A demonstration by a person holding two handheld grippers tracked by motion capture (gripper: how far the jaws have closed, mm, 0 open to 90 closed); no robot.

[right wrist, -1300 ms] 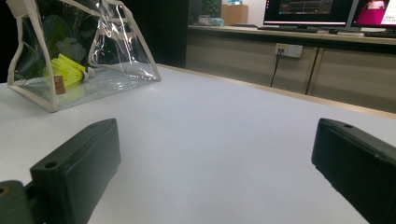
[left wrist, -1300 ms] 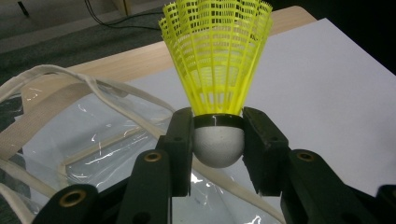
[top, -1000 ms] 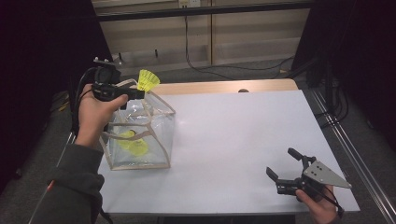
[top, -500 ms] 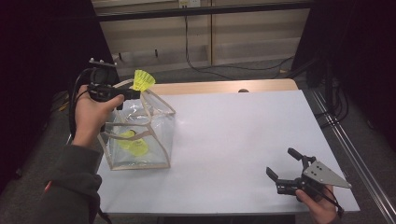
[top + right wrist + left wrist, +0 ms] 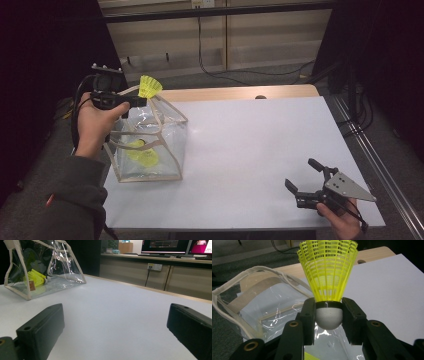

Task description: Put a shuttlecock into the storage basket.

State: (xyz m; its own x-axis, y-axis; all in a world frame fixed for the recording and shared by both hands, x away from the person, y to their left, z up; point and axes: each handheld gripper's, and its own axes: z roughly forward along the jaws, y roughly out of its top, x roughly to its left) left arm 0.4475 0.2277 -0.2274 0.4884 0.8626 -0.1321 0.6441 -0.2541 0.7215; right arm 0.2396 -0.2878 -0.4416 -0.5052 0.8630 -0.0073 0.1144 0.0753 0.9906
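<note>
Left gripper (image 5: 134, 101), clamped on a yellow shuttlecock's (image 5: 327, 270) cork above the clear bag (image 5: 150, 145), probably next lowers it inside.

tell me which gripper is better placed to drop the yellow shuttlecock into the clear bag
Left. The left gripper already clamps the shuttlecock by its white cork, above the clear bag. The right gripper rests open at the table's far corner.

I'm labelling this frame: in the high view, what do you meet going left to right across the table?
Left gripper holding the yellow shuttlecock → clear bag → bare white tabletop → right gripper.
</note>
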